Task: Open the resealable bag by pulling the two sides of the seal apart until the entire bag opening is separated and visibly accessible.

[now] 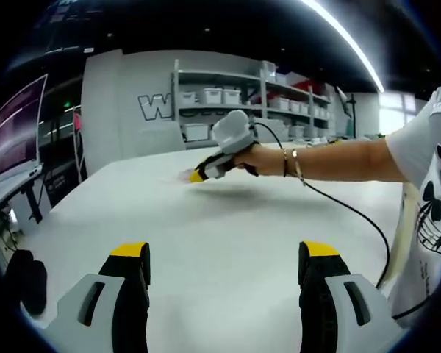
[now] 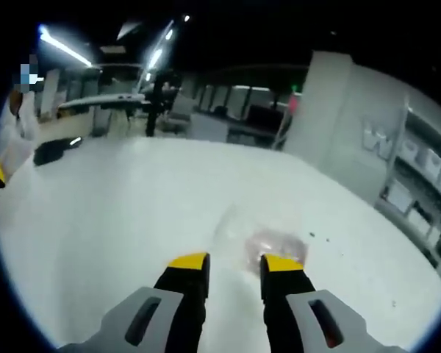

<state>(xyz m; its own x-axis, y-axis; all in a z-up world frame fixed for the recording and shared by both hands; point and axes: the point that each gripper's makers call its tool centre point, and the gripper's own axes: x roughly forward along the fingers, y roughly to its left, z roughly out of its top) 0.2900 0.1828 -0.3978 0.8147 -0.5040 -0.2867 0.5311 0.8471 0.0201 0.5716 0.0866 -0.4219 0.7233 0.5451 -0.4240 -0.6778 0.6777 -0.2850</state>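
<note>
Both grippers over white table, bag not gripped yet.

My left gripper (image 1: 226,265), yellow-tipped grey jaws spread wide, hovers above the bare white tabletop (image 1: 228,220). My right gripper (image 2: 235,263), jaws parted with a narrower gap, sits just short of the clear crumpled plastic resealable bag (image 2: 268,246) lying flat; hand (image 1: 261,158) holds it.

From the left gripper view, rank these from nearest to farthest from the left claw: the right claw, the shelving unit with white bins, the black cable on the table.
1. Black cable: on the white table, to the right, trailing back toward the person.
2. Right claw: mid-table, ahead, held in the person's hand.
3. Shelving unit with white bins: against the far wall, beyond the table.
</note>
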